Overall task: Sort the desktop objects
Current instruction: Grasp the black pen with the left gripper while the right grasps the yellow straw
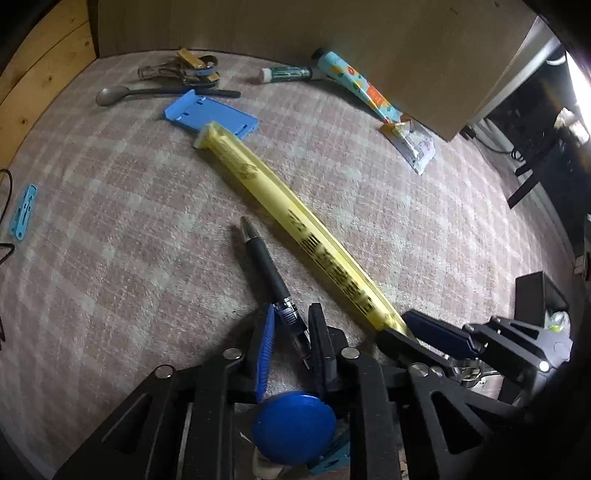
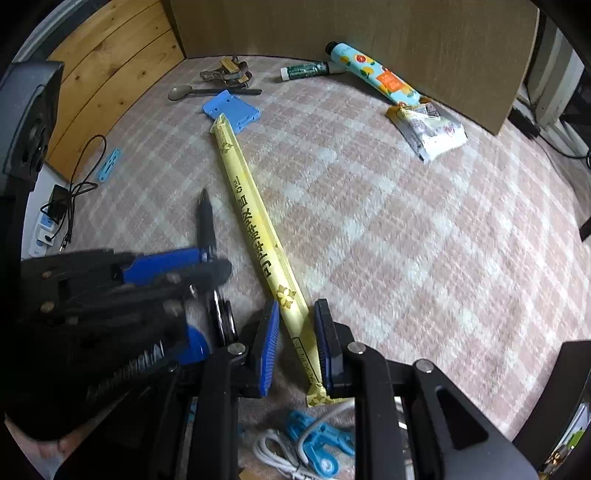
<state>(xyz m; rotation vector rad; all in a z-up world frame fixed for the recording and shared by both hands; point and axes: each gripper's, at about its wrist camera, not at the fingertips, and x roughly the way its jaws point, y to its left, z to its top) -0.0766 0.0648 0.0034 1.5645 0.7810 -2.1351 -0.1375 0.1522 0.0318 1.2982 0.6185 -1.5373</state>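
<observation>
A black pen (image 1: pixel 266 268) lies on the checked cloth with its near end between the fingers of my left gripper (image 1: pixel 290 332); the jaws stand close on both sides of it but I cannot tell if they touch. A long yellow chopstick sleeve (image 1: pixel 295 225) lies diagonally beside the pen. My right gripper (image 2: pixel 295 332) straddles the sleeve's near end (image 2: pixel 295 317), with gaps on both sides. The left gripper shows at the left of the right wrist view (image 2: pixel 207 266), with the pen (image 2: pixel 205 221) sticking out of it.
At the back lie a blue plastic plate (image 1: pixel 210 114), a spoon (image 1: pixel 122 94), metal clips (image 1: pixel 188 68), a green tube (image 1: pixel 288 74), a patterned cream tube (image 1: pixel 354 85) and a snack packet (image 1: pixel 413 144). A brown board (image 2: pixel 351 29) stands behind. Blue clips and a white cable (image 2: pixel 314 439) lie near me.
</observation>
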